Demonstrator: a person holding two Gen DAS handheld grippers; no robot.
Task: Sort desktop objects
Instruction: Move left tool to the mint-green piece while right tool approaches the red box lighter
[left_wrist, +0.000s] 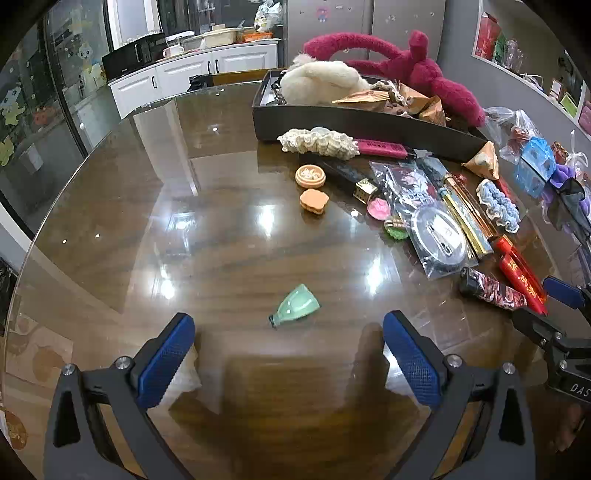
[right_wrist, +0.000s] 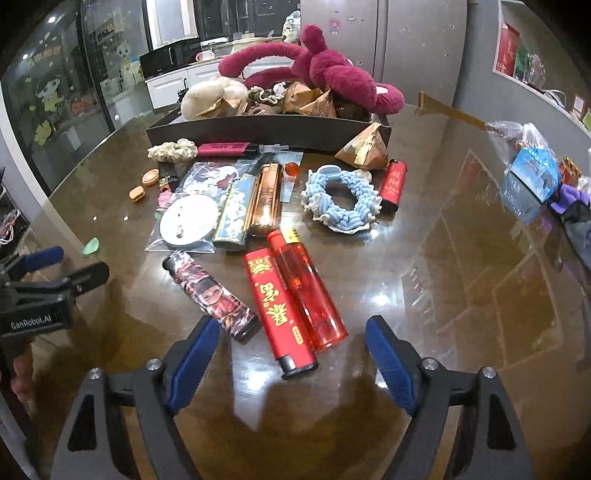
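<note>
On the table (left_wrist: 229, 229), sorting looks barely begun. Left tongs (left_wrist: 288, 354) wide, empty, small green cup (left_wrist: 294, 305) lying just ahead. Centre: lighters (right_wrist: 280, 306), blue scrunchie (right_wrist: 341, 199), pouches loose beside the black tray (right_wrist: 266, 131) holding plush toys. Right tongs (right_wrist: 291, 354) wide, empty, near the red lighters.

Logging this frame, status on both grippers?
Left gripper open, empty, behind small green ceramic piece. Right gripper open, empty, behind red printed lighter and clear red lighter. Nothing blocking either.
</note>
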